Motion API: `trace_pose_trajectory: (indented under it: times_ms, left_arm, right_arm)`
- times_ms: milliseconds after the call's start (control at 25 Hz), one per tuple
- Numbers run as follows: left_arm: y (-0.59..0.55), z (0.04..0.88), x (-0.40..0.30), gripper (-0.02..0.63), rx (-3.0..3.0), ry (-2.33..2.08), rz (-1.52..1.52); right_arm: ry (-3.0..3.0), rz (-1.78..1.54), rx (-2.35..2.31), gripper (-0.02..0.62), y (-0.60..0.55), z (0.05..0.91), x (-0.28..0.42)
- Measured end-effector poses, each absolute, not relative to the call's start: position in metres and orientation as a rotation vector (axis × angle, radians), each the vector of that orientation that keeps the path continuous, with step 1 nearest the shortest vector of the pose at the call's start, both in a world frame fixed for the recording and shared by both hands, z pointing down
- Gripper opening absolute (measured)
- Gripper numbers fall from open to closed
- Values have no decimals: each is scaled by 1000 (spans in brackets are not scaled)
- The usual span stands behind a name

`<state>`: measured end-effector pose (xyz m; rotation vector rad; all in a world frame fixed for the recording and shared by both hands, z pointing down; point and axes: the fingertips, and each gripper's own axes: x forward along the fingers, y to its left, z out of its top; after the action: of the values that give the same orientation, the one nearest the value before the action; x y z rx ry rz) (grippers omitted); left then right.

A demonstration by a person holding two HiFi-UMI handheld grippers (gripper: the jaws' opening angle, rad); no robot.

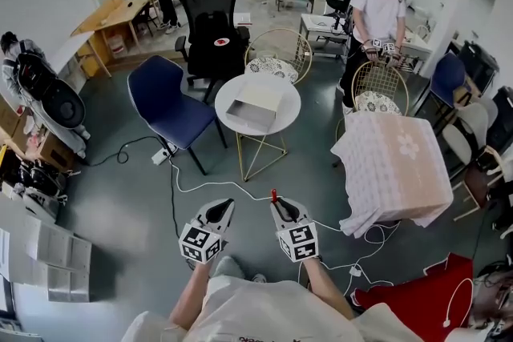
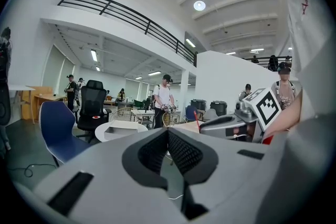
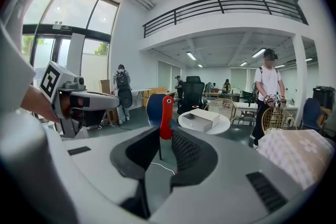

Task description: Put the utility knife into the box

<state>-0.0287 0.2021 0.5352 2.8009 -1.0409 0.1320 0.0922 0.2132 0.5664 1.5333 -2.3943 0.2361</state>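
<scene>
Between the right gripper's pads, utility knife (image 3: 166, 118): red, smooth plastic by the look, slim with a rounded tip and a small pale dot near the top; it stands upright out of the grip and is well apart from the box.
Right gripper (image 3: 165, 136): closed tight on the knife's lower end; dark ribbed pads set in a smooth grey shell (in the head view it (image 1: 276, 208) sits low and right of centre, the knife (image 1: 273, 195) poking up from its tip).
Left gripper (image 2: 168, 131): ribbed pads pressed together with nothing between them; it (image 1: 222, 209) is held just beside the right one.
Marker cubes: one white cube (image 1: 200, 243) on the left gripper and one (image 1: 298, 242) on the right, each faced with black square-block patterns, no letters.
Writing: red print on the person's white shirt at the bottom edge, too small to read.
Box (image 1: 255, 108): shallow, rectangular, pale grey-white like card, open towards the person; its contents cannot be made out (also seen from the right gripper (image 3: 203, 119)).
Round table (image 1: 282, 88): white top on thin gold wire legs, carrying the box.
Cloth-covered table (image 1: 393, 164): to the right, pink checked fabric with pale flower shapes.
Blue chair (image 1: 164, 100): padded seat, black legs, left of the round table.
Cable (image 1: 208, 190): white, trailing over the grey floor.
</scene>
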Motion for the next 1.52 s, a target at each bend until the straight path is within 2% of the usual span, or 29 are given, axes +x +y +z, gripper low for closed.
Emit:
trace_pose_trajectory:
  times_ms: [480, 1520]
  left_arm:
    - [161, 549, -24, 11, 2793, -1034, 152]
    - [-56, 563, -12, 11, 2770, -910, 150]
  right_arm:
    - [-2406, 224, 1526, 81, 166, 570, 97]
    - [-2336, 290, 1499, 81, -43, 585, 89]
